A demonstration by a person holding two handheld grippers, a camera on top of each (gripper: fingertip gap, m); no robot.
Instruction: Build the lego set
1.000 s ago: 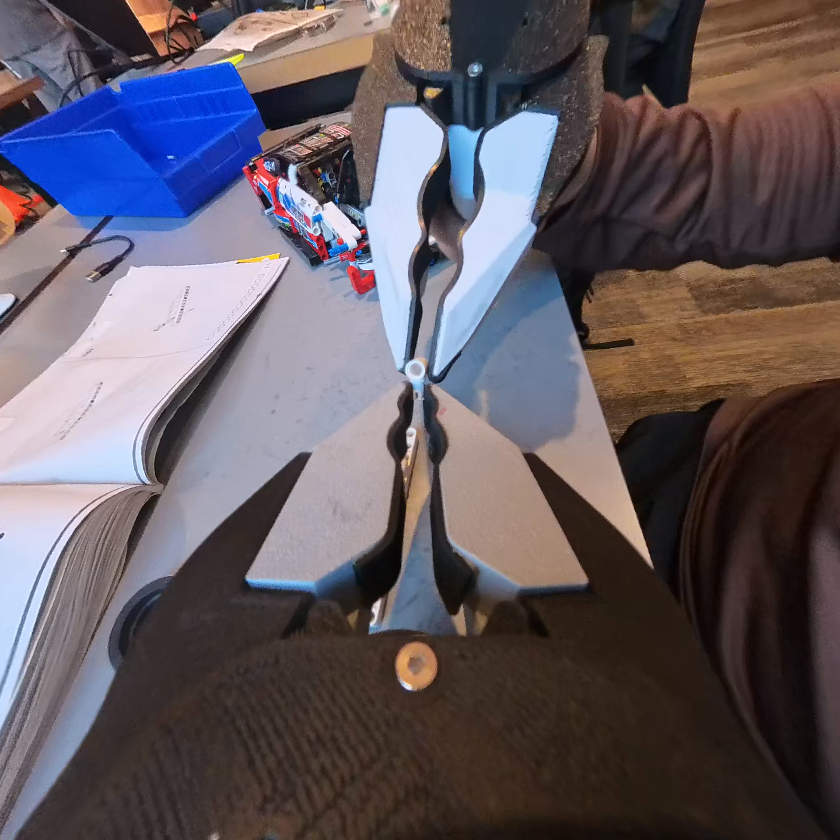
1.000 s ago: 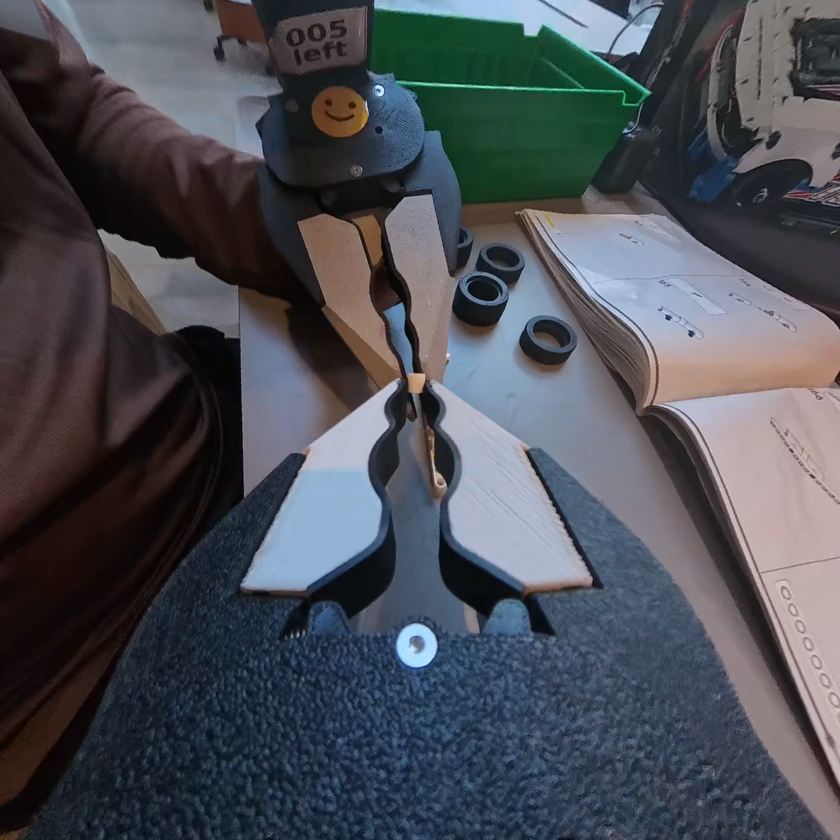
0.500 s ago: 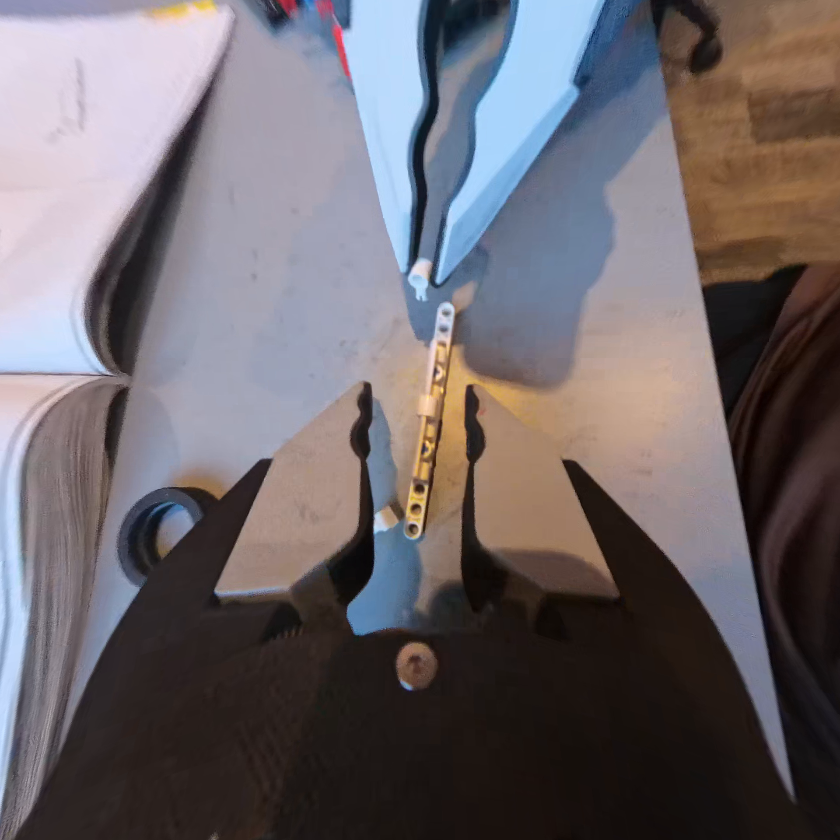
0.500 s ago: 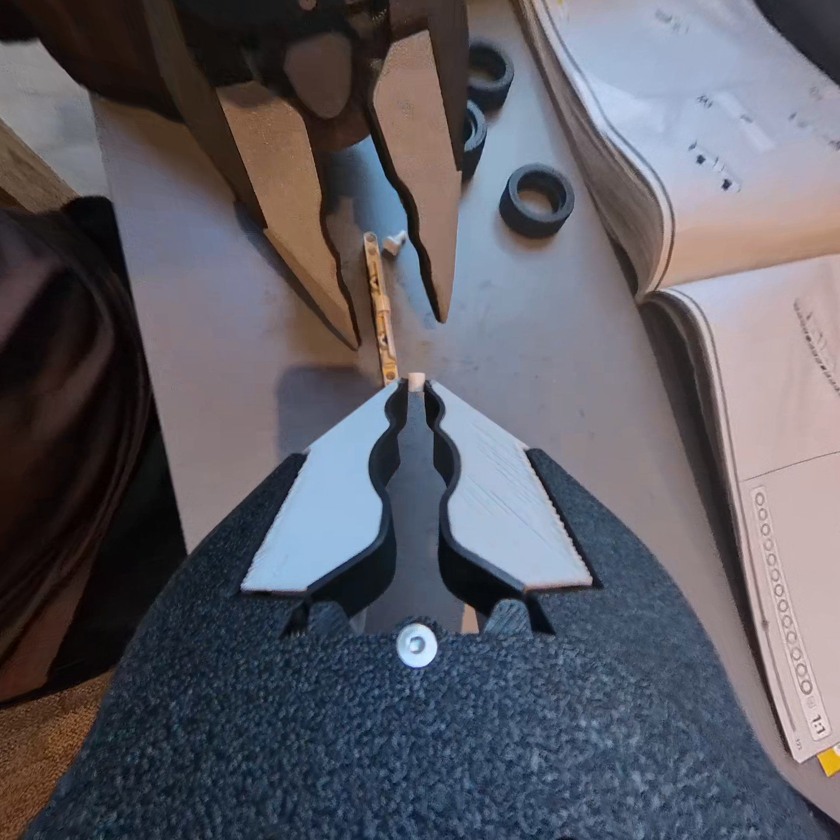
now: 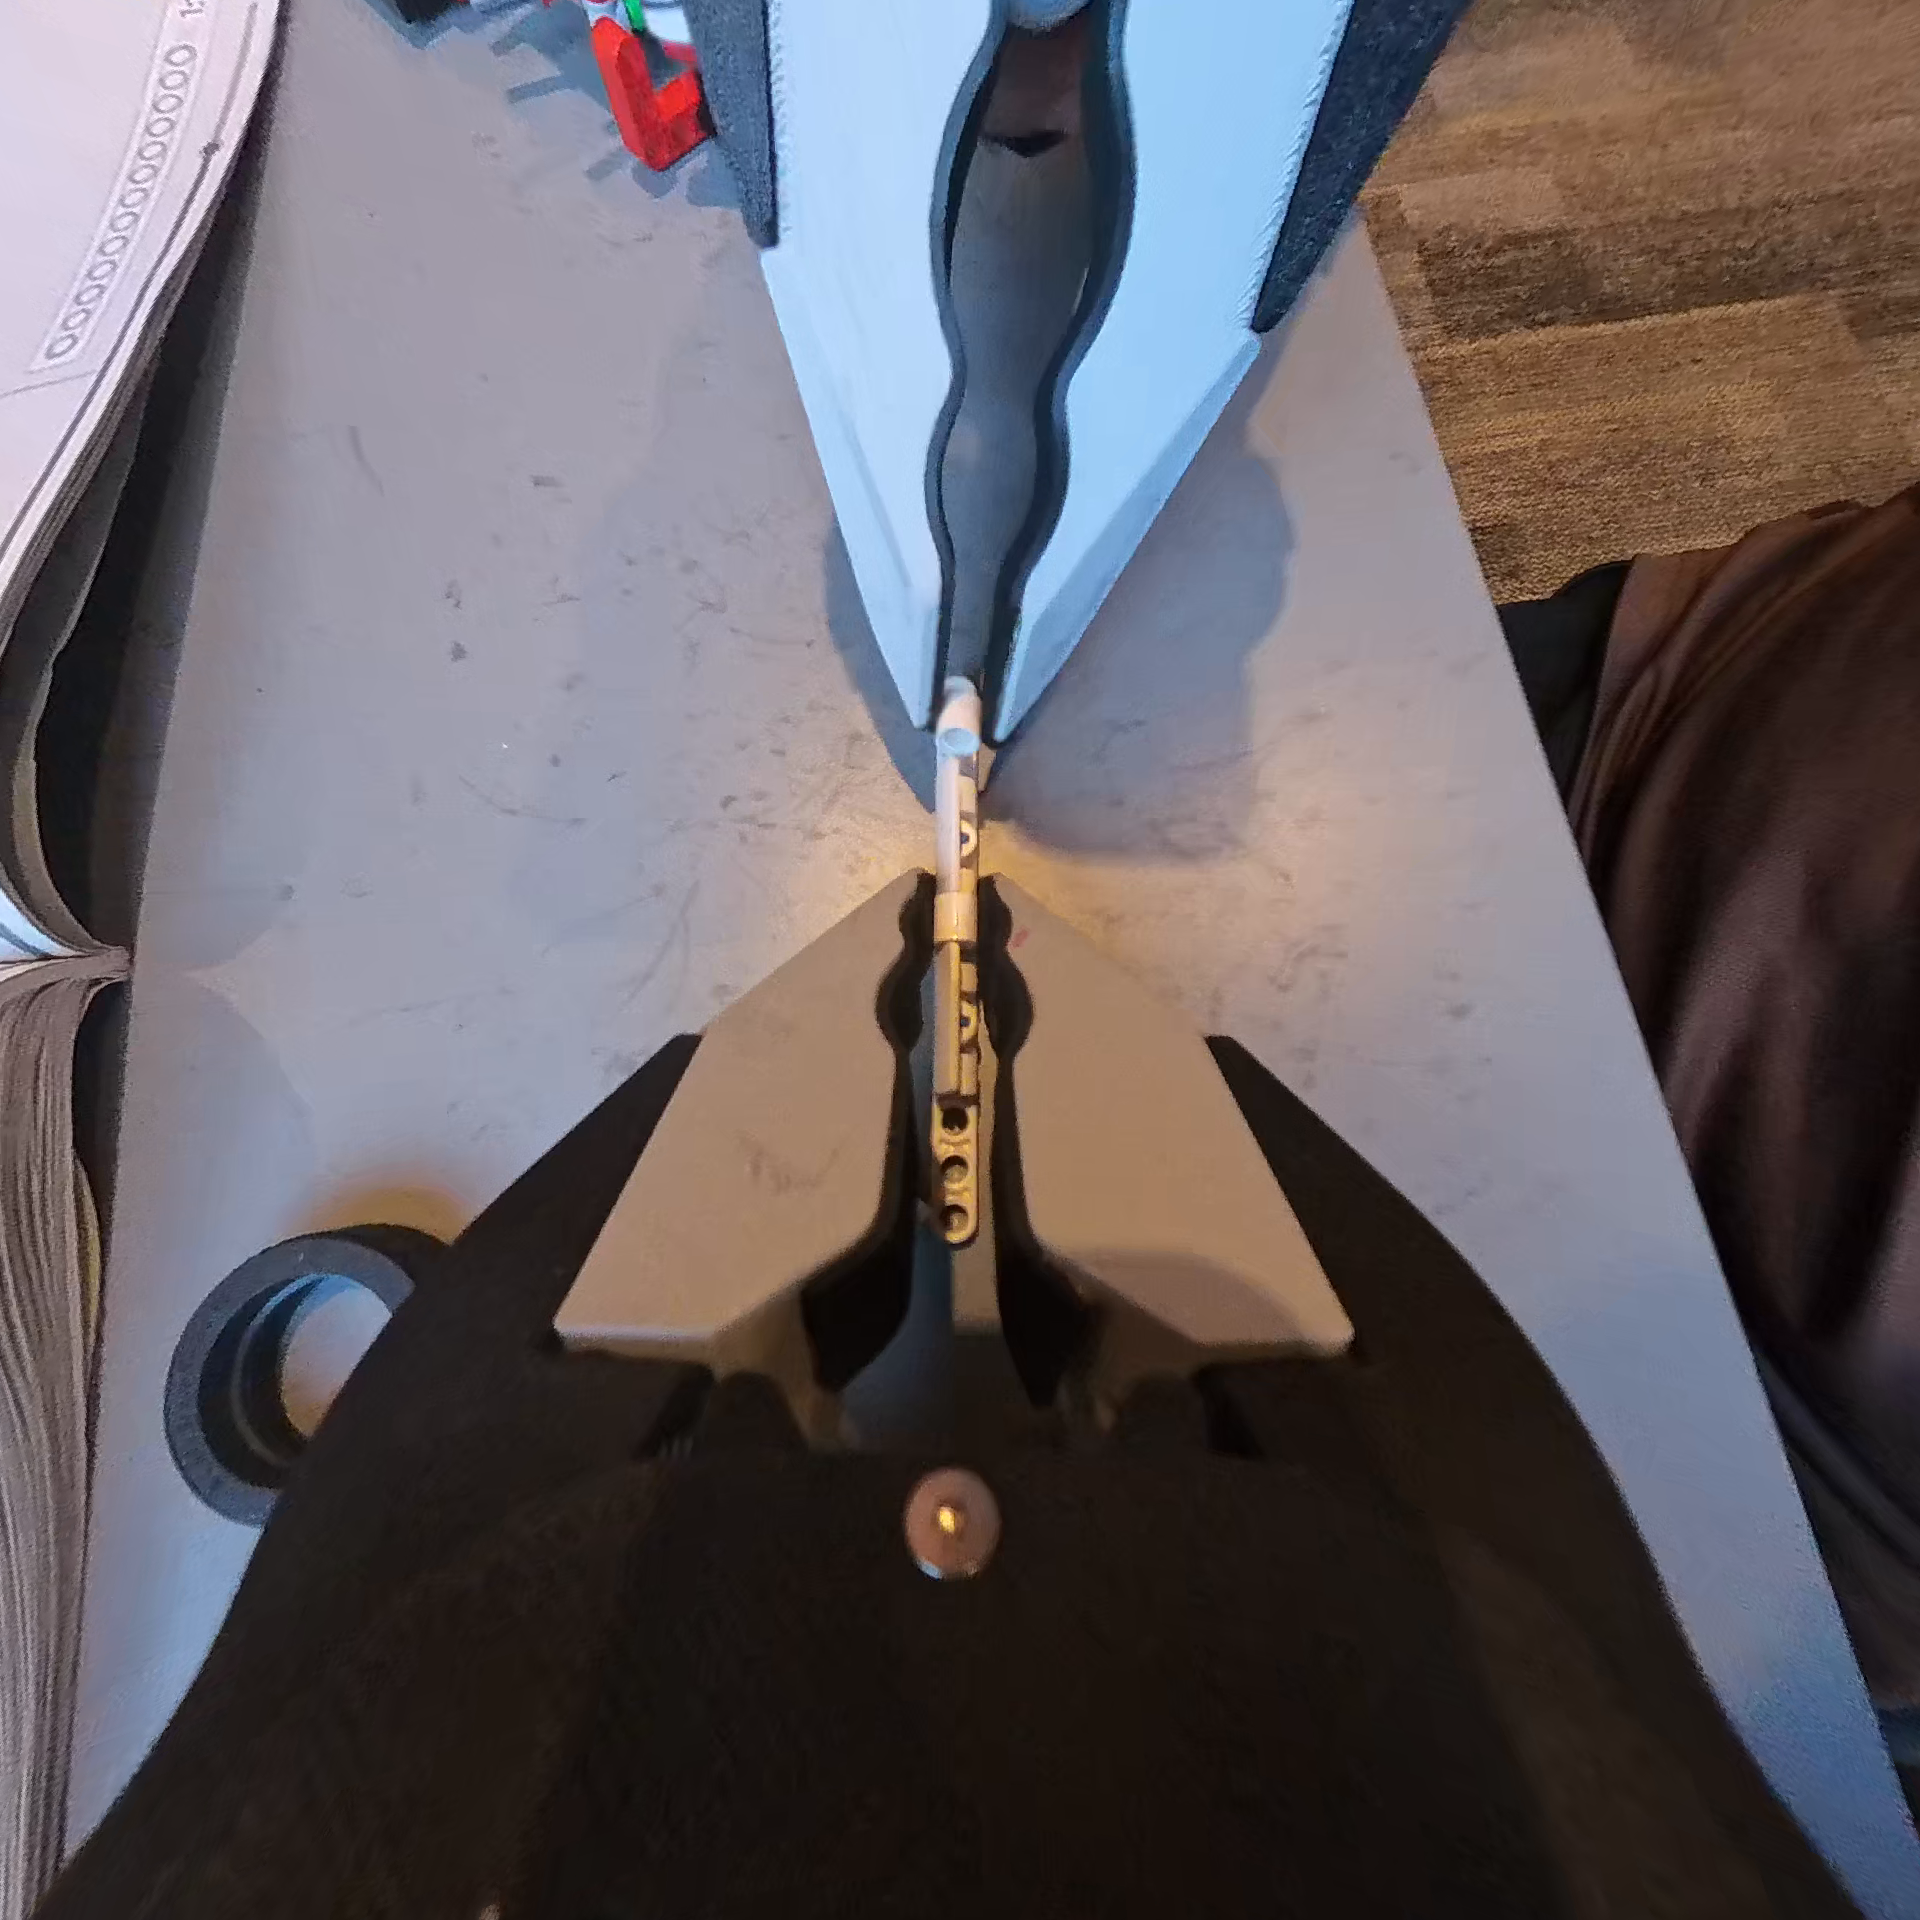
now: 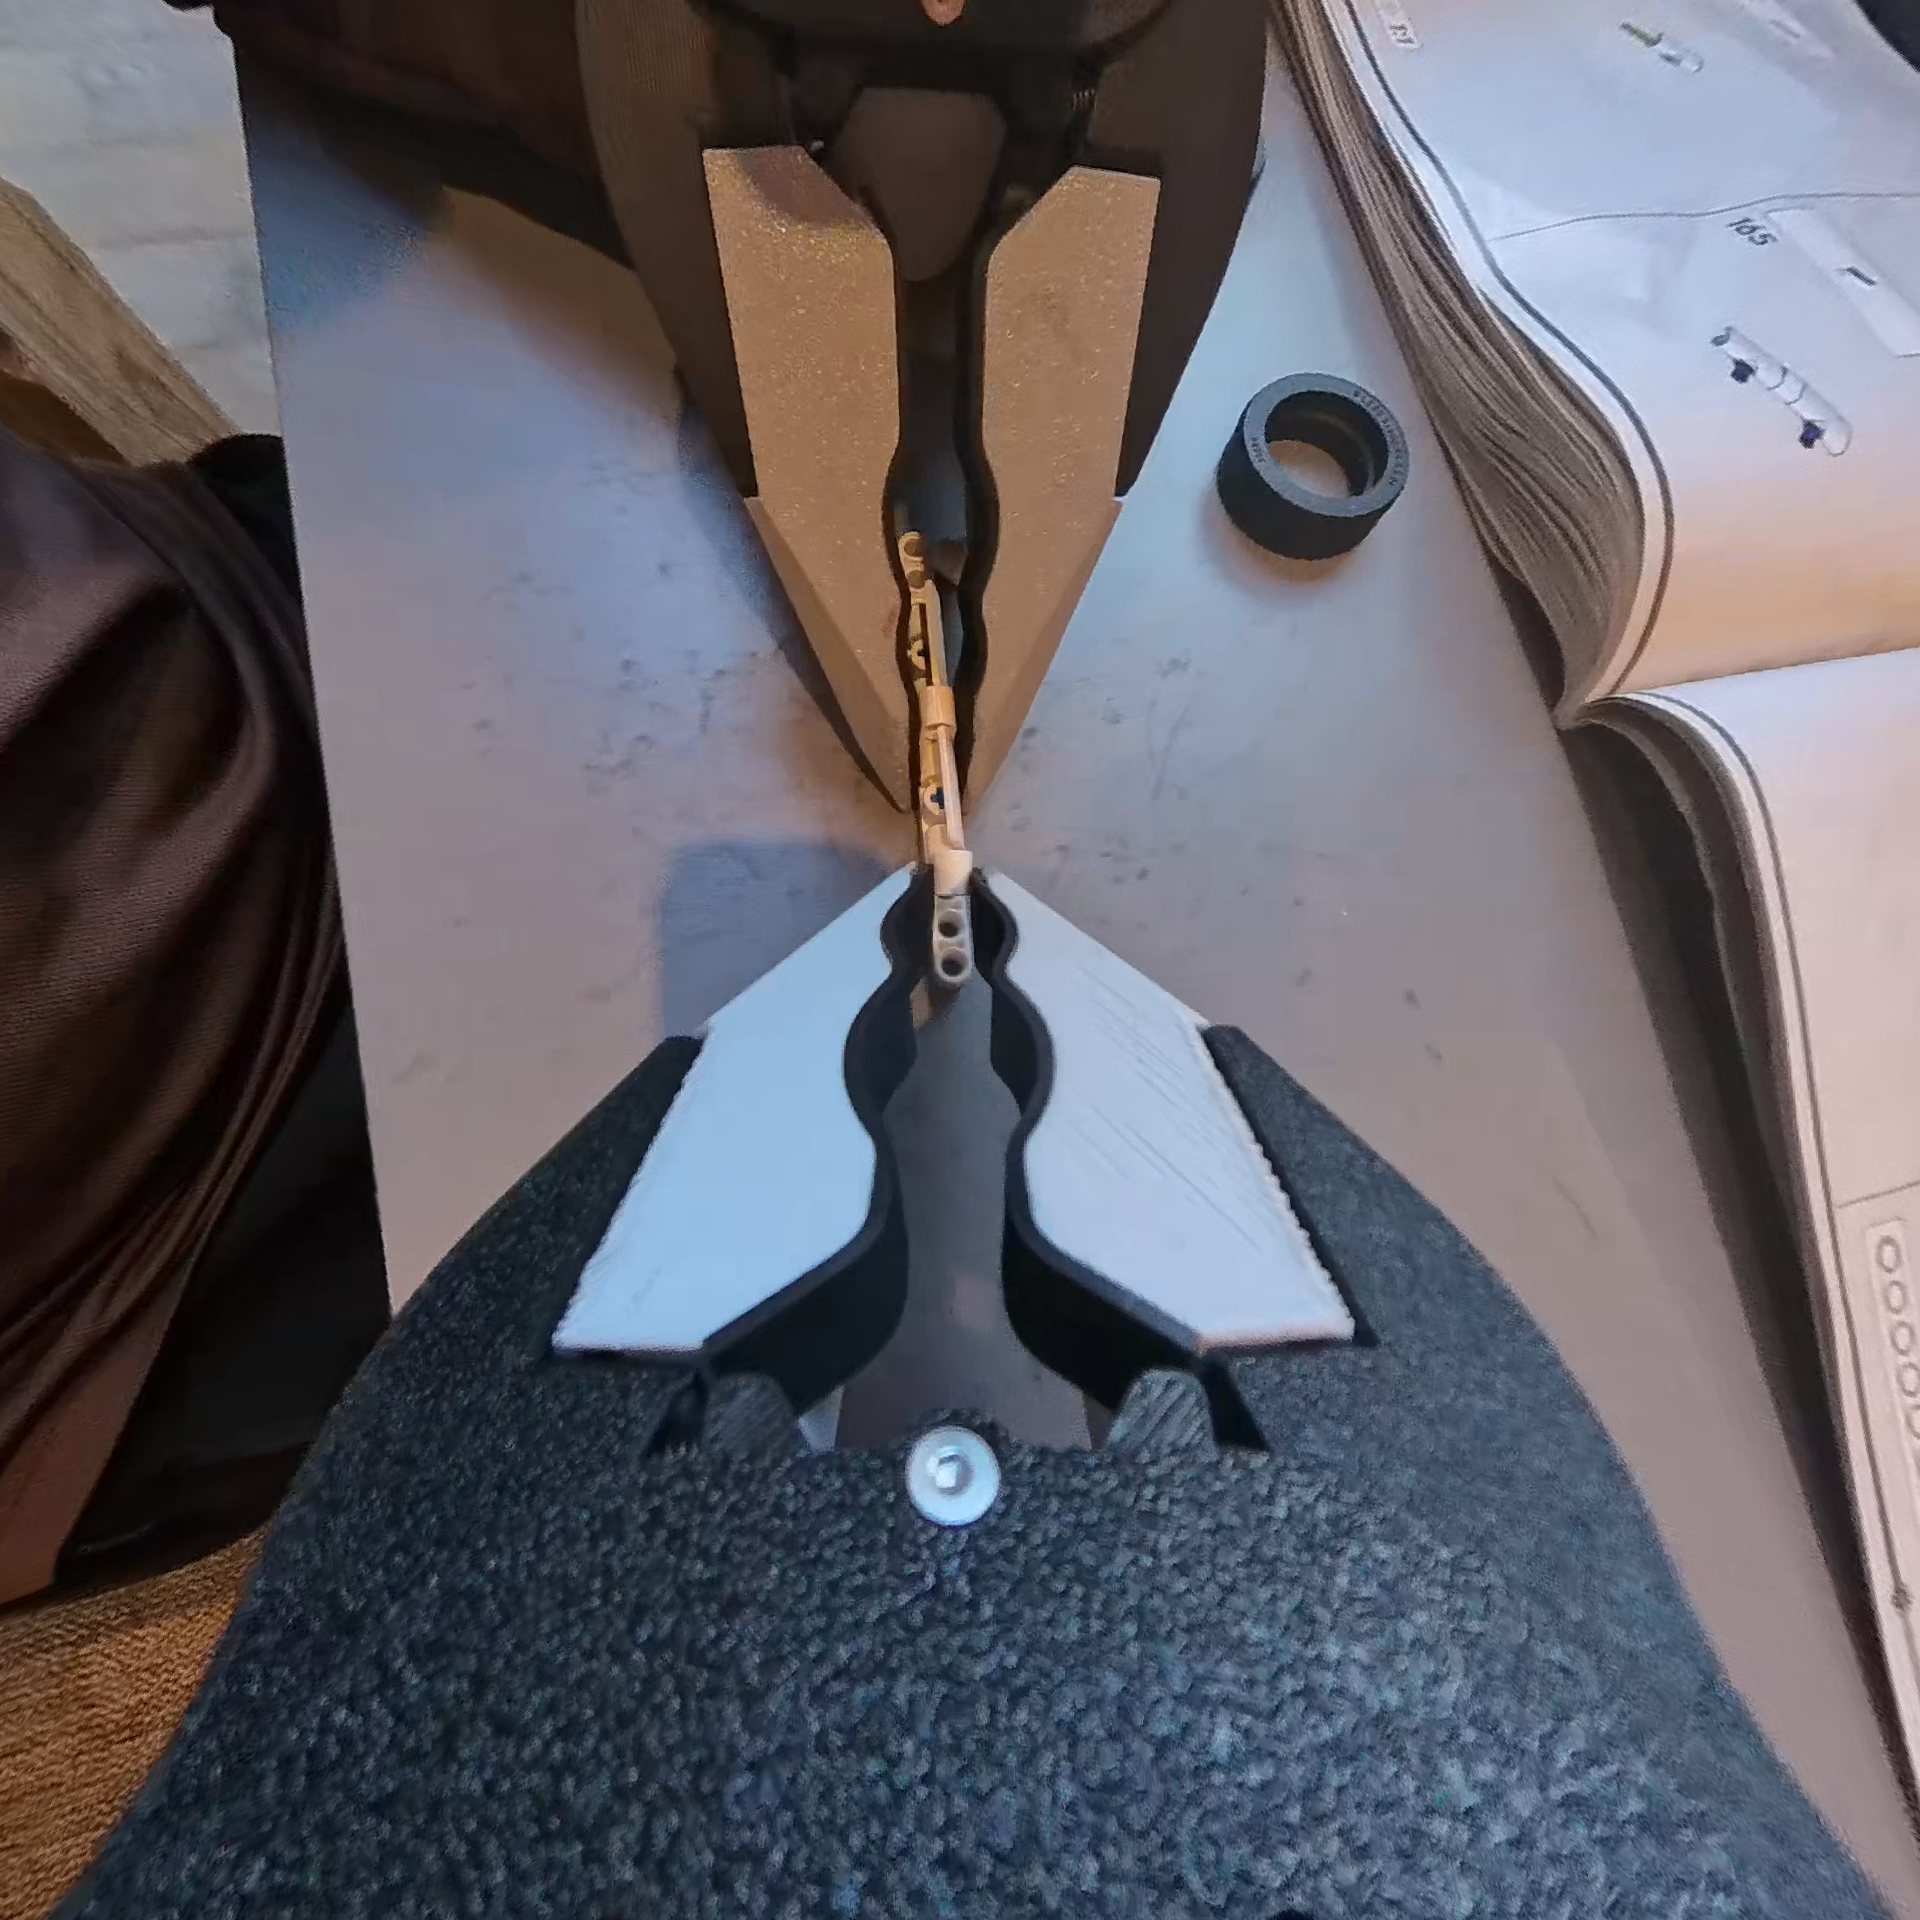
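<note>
The left gripper (image 5: pixel 954 894) is squeezed tight on a long thin lego beam (image 5: pixel 956 1049) with little holes. The right gripper (image 6: pixel 948 883) comes from the other side, tip to tip, and is pinched on a small white pin (image 6: pixel 950 935) at the beam's far end, just above the grey table (image 6: pixel 499 644). A black rubber tire (image 6: pixel 1311 480) sits near the 2 grippers, beside an open instruction book (image 6: pixel 1662 343), and a red lego piece (image 5: pixel 657 104) lies farther off.
</note>
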